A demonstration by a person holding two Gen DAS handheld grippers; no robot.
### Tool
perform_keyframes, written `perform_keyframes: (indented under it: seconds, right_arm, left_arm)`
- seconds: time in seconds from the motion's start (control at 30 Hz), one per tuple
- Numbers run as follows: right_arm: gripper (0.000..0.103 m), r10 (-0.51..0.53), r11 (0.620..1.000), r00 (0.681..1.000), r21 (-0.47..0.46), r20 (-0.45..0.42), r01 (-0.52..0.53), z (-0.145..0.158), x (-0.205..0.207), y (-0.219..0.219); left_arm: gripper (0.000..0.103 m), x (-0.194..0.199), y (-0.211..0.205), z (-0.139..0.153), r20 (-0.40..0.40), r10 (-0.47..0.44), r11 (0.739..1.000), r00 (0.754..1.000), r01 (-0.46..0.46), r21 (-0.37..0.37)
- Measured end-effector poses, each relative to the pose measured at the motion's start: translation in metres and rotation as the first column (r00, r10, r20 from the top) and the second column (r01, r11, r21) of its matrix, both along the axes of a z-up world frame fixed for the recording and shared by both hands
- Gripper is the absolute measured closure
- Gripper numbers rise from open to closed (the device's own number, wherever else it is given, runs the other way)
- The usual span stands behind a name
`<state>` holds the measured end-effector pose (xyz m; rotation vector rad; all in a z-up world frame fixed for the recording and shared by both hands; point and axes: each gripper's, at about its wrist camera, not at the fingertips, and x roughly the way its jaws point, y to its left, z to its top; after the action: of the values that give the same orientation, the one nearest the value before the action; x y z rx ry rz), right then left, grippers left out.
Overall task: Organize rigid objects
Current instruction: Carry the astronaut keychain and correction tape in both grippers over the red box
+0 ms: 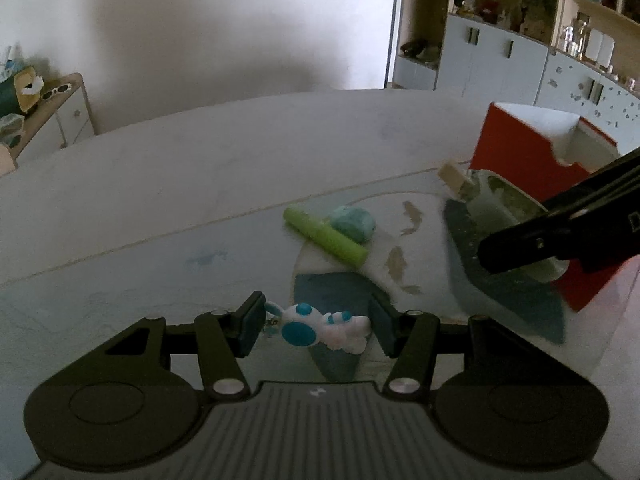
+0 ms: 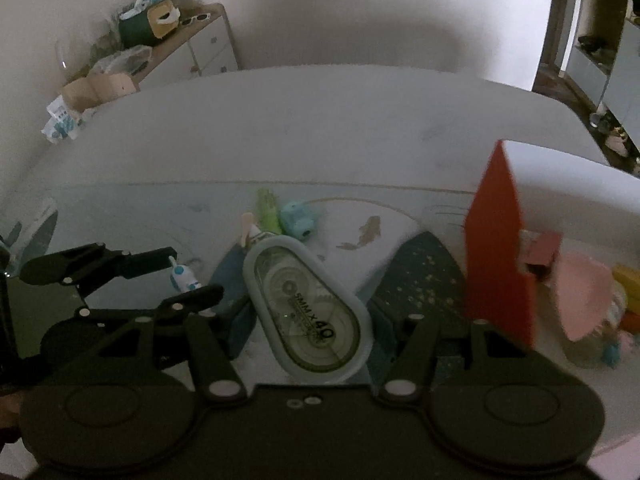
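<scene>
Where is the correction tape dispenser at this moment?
The correction tape dispenser is gripped between the right gripper's fingers, above the mat, left of the red box.

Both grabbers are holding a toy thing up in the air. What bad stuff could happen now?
1. The left gripper pinches the little astronaut figure only by its ends, so it might twist loose and drop.
2. The correction tape sits tilted in the right gripper and could slip.
3. The red box stands close beside the right gripper; a swing might knock it.
</scene>
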<state>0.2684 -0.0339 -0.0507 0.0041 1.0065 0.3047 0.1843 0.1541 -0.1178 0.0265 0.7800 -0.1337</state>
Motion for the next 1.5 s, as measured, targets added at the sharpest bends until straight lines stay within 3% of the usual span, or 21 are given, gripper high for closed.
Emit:
perform_keyframes:
  seconds: [0.7, 1.5]
  right_arm:
    - [0.042, -0.094, 0.995, 0.992, 0.042, 0.08, 0.091, 0.044, -0.047, -0.1]
    - [0.042, -0.125, 0.992, 0.987, 0.028, 0.106, 0.122, 0.037, -0.053, -0.241]
  left_arm:
    - [0.047, -0.03, -0.071, 0.089, 0.061, -0.126, 0.992, 0.99, 0.127, -0.017]
    - [0.047, 0.014, -0.206, 0.122, 0.087, -0.139, 0.99, 0.986, 0.137, 0.021]
